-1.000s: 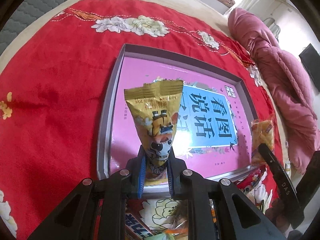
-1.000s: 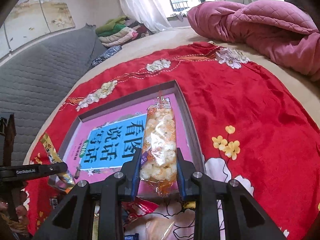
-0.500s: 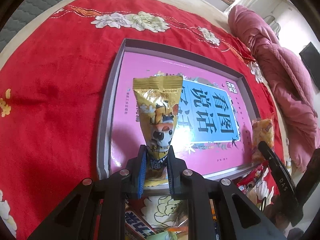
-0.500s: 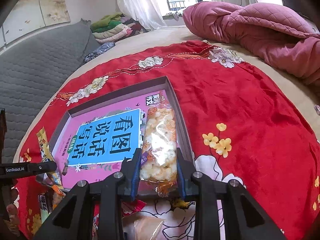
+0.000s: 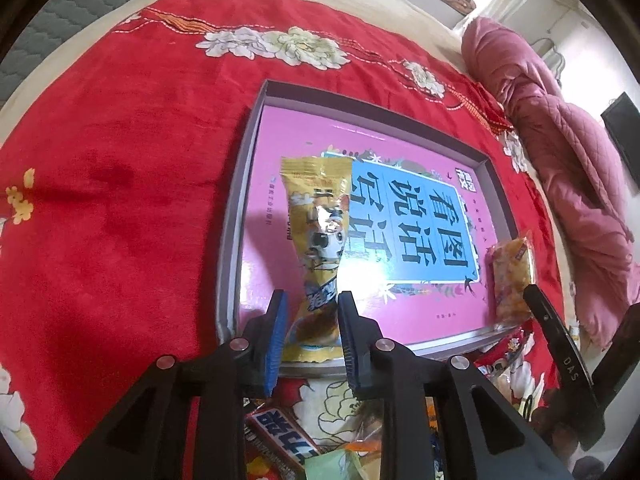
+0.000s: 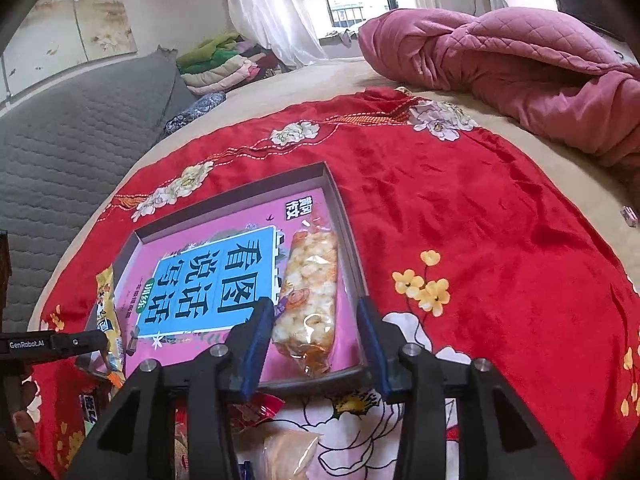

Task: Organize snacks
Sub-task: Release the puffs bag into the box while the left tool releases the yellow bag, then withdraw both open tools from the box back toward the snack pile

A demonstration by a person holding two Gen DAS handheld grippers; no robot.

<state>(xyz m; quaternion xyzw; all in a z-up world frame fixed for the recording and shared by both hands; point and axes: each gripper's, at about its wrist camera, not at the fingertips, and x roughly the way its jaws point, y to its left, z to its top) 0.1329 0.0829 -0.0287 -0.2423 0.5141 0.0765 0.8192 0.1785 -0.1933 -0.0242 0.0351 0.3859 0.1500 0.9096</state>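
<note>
I am letting go of two snacks in the box point(image 5: 236, 216): my left gripper point(image 5: 310, 328) spread around the yellow packet point(image 5: 320, 240), my right gripper point(image 6: 316, 336) spread around the rice-cracker pack point(image 6: 308, 296); next I should be drawing both back for the loose snacks point(image 5: 288, 436) just outside the box.

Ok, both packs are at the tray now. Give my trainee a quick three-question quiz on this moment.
1. True or false: the right gripper has its jaws clamped on the puffed-rice pack.
2. Where is the yellow cartoon packet?
A) lying inside the grey-rimmed tray, near its left wall
B) lifted clear of the tray
C) lying wholly outside the tray
3. Fill in: the left gripper has its jaws ____, one on each side of the packet's near end.

Key: 1 false; 2 A; 3 open.
</note>
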